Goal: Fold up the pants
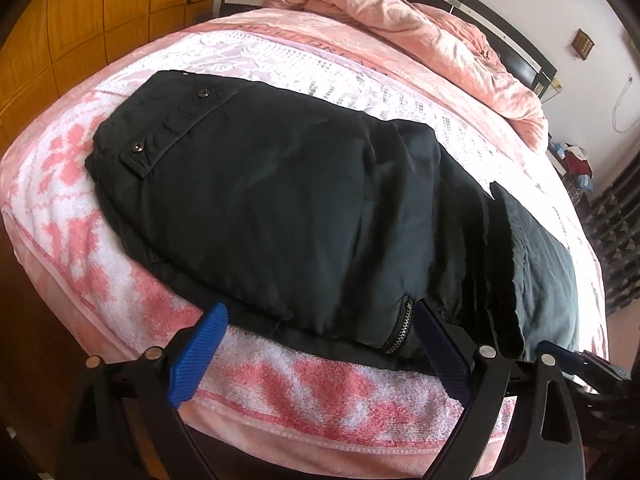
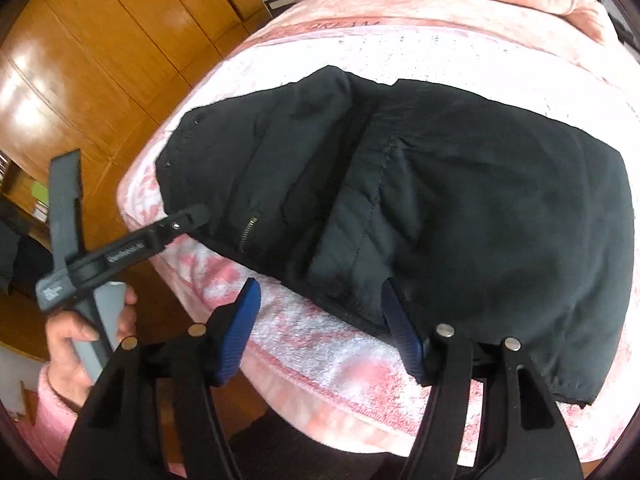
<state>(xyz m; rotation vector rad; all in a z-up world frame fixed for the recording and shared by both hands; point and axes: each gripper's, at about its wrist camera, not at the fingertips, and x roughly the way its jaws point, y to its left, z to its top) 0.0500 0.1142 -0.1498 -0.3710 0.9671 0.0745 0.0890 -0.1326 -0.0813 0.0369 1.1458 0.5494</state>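
Observation:
Black pants lie folded on a pink and white blanket, with the snap-button waistband at the far left and a pocket zipper at the near edge. My left gripper is open wide at that near edge, its right finger beside the zipper. In the right wrist view the pants show a leg end laid over the top. My right gripper is open, and the pants' near edge lies between its blue fingers without being pinched. A hand in a pink sleeve holds the left gripper's handle at the left.
A wooden wardrobe stands left of the bed. A crumpled pink duvet lies against the dark headboard. Clutter sits beyond the bed's right side. The bed's near edge drops off just below both grippers.

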